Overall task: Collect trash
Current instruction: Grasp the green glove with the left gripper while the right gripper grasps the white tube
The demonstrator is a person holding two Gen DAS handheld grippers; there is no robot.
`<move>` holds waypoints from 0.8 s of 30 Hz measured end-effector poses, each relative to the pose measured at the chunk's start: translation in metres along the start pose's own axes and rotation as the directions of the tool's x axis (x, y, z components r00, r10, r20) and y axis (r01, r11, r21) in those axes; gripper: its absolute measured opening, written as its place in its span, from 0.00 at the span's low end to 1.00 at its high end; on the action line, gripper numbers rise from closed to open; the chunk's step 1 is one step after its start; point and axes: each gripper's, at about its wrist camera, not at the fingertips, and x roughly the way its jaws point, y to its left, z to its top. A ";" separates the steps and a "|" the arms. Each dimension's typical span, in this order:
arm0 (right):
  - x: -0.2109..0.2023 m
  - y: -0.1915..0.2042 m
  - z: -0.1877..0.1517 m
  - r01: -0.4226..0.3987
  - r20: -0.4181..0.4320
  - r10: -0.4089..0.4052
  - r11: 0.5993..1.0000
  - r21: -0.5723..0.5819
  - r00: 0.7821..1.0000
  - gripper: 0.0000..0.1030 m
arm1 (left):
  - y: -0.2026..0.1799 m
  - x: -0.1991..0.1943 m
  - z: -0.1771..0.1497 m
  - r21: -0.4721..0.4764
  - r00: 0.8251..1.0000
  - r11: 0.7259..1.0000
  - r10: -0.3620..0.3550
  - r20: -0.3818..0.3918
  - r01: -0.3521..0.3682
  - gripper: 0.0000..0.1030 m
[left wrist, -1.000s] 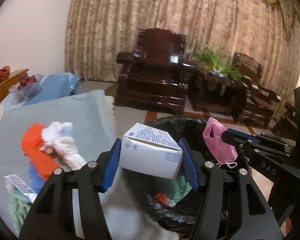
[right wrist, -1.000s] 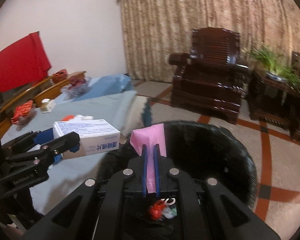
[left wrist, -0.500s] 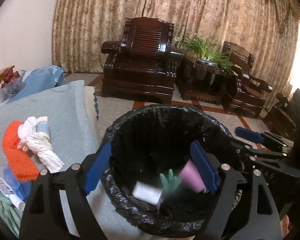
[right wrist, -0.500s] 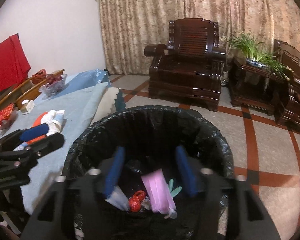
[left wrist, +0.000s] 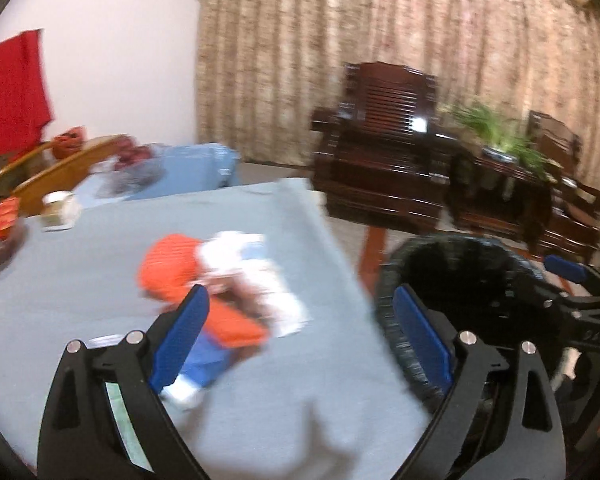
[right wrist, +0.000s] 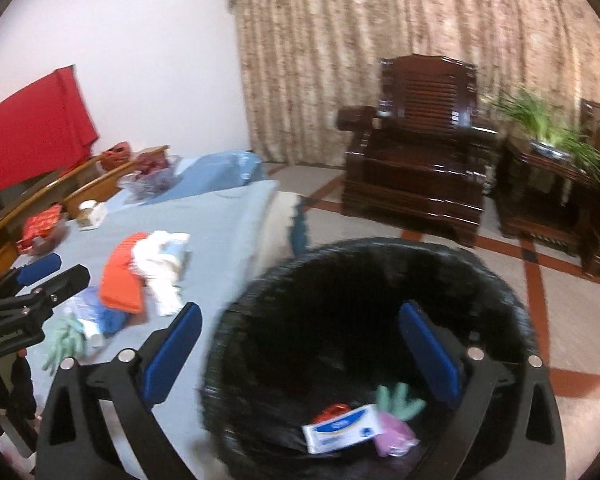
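Left gripper (left wrist: 300, 332) — jaws spread wide, nothing between the blue pads; they have just been opening. It hangs over the grey-blue bedspread (left wrist: 80, 280), near the edge that meets the bin.

Right gripper (right wrist: 300, 352) — jaws likewise wide apart and empty, also just opened. It hangs above the mouth of the trash bin (right wrist: 500, 300), a round container lined with a black bag, standing on the tiled floor just right of the bed.

Contents of the bin, seen from the right wrist view: a white box with blue print (right wrist: 342, 428), a pink mask (right wrist: 396, 438) beside it, a green glove (right wrist: 400, 398) with fingers up, and a small red scrap (right wrist: 332, 410) to the left of the box.

Trash remaining on the bedspread: an orange knitted piece (right wrist: 122, 280), a white crumpled cloth (right wrist: 160, 268) touching its right side, a blue item (right wrist: 108, 318) under its near end, and a second green glove (right wrist: 66, 340) further left, near the left gripper's fingers. Detail in the left wrist view is blurred.

Far side of the room: a dark wooden armchair (right wrist: 420, 152), a potted plant (right wrist: 540, 128) on a side table, a patterned curtain (right wrist: 380, 20).
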 end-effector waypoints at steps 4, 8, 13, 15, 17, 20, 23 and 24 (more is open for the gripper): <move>0.011 0.037 0.001 -0.073 0.000 0.073 0.996 -0.049 0.997 0.94 | 0.040 -0.017 -0.008 -0.038 0.994 0.993 0.108 0.004 -0.107 0.88; 0.024 0.070 -0.001 -0.130 -0.004 0.130 0.988 -0.084 0.992 0.94 | 0.079 -0.027 -0.021 -0.077 0.980 0.977 0.200 -0.018 -0.200 0.88; 0.040 0.106 -0.005 -0.179 -0.012 0.179 0.977 -0.114 0.984 0.94 | 0.112 -0.034 -0.038 -0.109 0.964 0.958 0.261 -0.051 -0.265 0.88; 0.044 0.116 -0.008 -0.194 -0.017 0.193 0.974 -0.121 0.981 0.93 | 0.122 -0.034 -0.045 -0.119 0.960 0.953 0.273 -0.065 -0.279 0.88; 0.051 0.129 -0.011 -0.208 -0.029 0.206 0.969 -0.134 0.978 0.91 | 0.128 -0.031 -0.051 -0.127 0.957 0.949 0.279 -0.080 -0.287 0.86; 0.059 0.145 -0.017 -0.221 -0.045 0.217 0.962 -0.162 0.975 0.88 | 0.136 -0.025 -0.062 -0.134 0.955 0.948 0.277 -0.108 -0.290 0.82; 0.067 0.155 -0.023 -0.231 -0.069 0.222 0.957 -0.174 0.973 0.84 | 0.142 -0.016 -0.070 -0.144 0.953 0.946 0.273 -0.133 -0.291 0.81; 0.069 0.157 -0.024 -0.234 -0.075 0.224 0.956 -0.176 0.972 0.84 | 0.144 -0.015 -0.072 -0.148 0.952 0.945 0.271 -0.139 -0.291 0.81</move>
